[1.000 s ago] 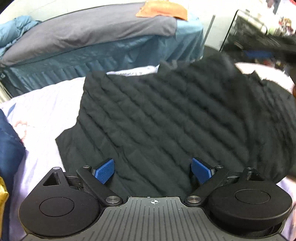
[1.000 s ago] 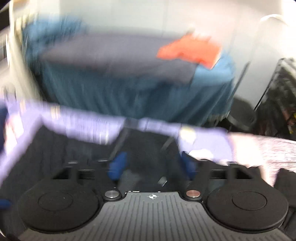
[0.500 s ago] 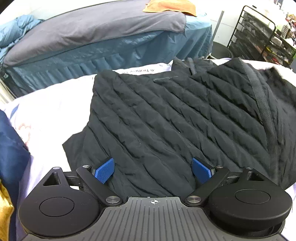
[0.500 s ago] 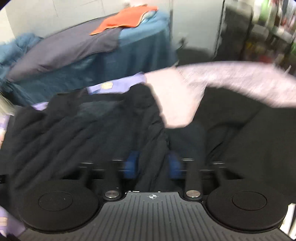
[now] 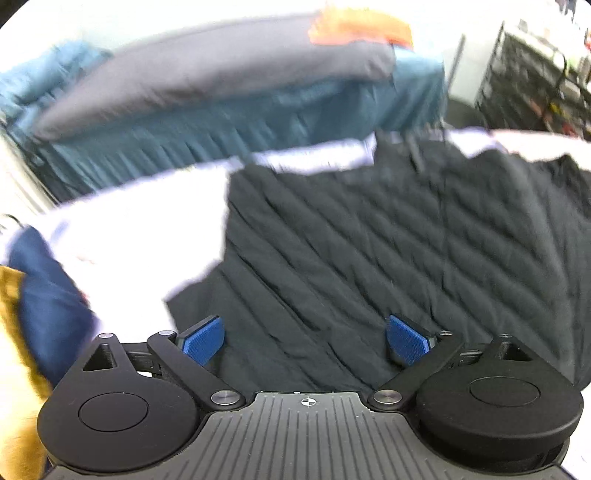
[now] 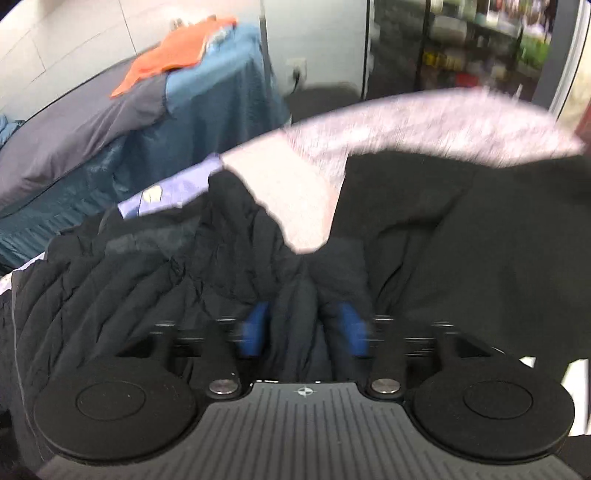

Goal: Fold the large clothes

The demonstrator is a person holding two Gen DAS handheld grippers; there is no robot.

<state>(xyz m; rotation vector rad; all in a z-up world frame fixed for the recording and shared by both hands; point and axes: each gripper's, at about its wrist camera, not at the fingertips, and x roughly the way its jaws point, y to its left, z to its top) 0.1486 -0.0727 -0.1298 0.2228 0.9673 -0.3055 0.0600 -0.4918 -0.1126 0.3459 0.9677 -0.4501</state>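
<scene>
A black quilted jacket (image 5: 388, 240) lies spread on a pale bed sheet (image 5: 140, 229). My left gripper (image 5: 304, 339) hangs open over the jacket's near hem, and its blue pads (image 5: 203, 339) hold nothing. In the right wrist view the jacket (image 6: 147, 280) is bunched into folds. My right gripper (image 6: 303, 325) is low over it, and its jaws are opening with a raised ridge of the black fabric between them. Its pads (image 6: 255, 328) are blurred and stand apart from that ridge.
Beyond the sheet stands a second bed (image 5: 207, 81) with a grey cover, a blue skirt and an orange cloth (image 5: 362, 26) on top. A wire rack (image 5: 535, 74) is at the back right. Navy (image 5: 48, 302) and yellow (image 5: 11, 332) garments lie at the left.
The right gripper swung right across the jacket, closed on a fold, and its jaws have now spread. The jacket's right side was laid over. The left gripper shifted slightly and stayed open.
</scene>
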